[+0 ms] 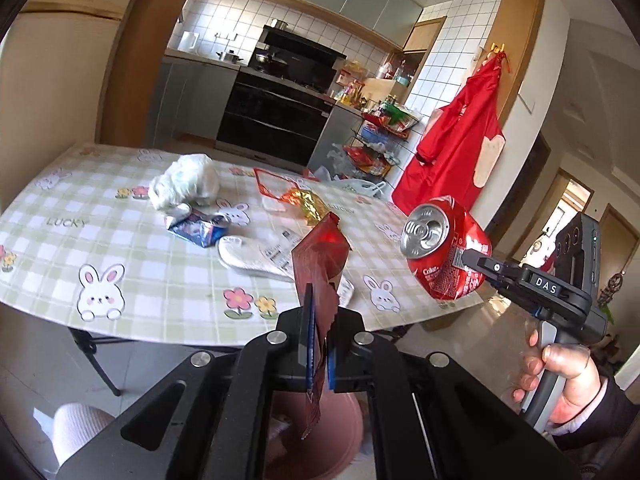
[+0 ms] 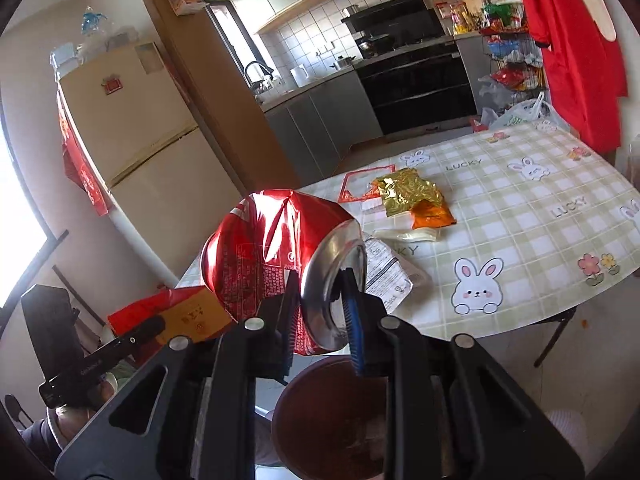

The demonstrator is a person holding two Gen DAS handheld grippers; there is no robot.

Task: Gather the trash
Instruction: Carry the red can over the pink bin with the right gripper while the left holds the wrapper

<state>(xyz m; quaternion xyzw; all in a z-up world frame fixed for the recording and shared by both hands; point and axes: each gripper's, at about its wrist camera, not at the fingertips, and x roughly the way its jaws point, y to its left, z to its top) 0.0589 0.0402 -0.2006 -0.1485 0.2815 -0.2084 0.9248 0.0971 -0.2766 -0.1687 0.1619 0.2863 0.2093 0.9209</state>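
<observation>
Near the bottom of the left wrist view, the left gripper [image 1: 318, 354] is pinching a red wrapper [image 1: 318, 276] flat between fully closed jaws; the foil looks light, limp and slippery, so a grip well in from the torn edge suits it. A white bag [image 1: 186, 184] and a blue packet [image 1: 198, 230] are lying farther off on the checked table [image 1: 120, 248].

In the right wrist view, the right gripper [image 2: 320, 320] is clamping a crushed red can [image 2: 272, 264] at its silver rim, above a brown bin [image 2: 320, 412]. The can seems light, dented and sharp-edged. A gold wrapper [image 2: 408, 192] is resting far on the tablecloth, with the kitchen beyond.
</observation>
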